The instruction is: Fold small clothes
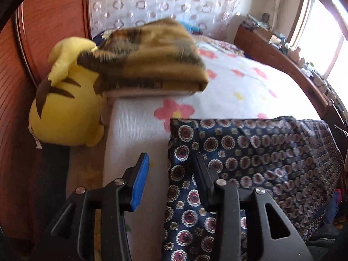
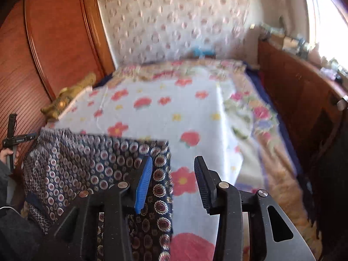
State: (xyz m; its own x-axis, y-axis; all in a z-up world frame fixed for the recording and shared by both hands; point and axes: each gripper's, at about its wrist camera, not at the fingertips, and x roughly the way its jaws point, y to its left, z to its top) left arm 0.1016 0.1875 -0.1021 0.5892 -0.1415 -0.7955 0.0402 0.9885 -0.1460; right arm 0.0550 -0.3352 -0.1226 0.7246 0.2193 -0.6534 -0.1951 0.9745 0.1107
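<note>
A dark blue garment (image 1: 250,152) printed with small round medallions lies spread flat on the flowered bedsheet (image 1: 235,82) near the bed's front edge. In the left wrist view my left gripper (image 1: 170,161) is open just above the garment's left edge. Its blue-padded finger (image 1: 139,184) is over white sheet and the other finger is over the cloth. In the right wrist view my right gripper (image 2: 173,162) is open over the garment's (image 2: 97,163) right edge. The blue pad (image 2: 143,182) is above the cloth and the black finger (image 2: 204,182) above the sheet (image 2: 174,108). Neither gripper presses on the fabric.
A yellow plush toy (image 1: 65,108) and a folded brown blanket (image 1: 148,58) sit at the bed's left side against a wooden wardrobe (image 2: 54,32). A cluttered wooden dresser (image 2: 300,91) lines the right side under a bright window. A hand holding a black tool (image 2: 10,139) shows at the left edge.
</note>
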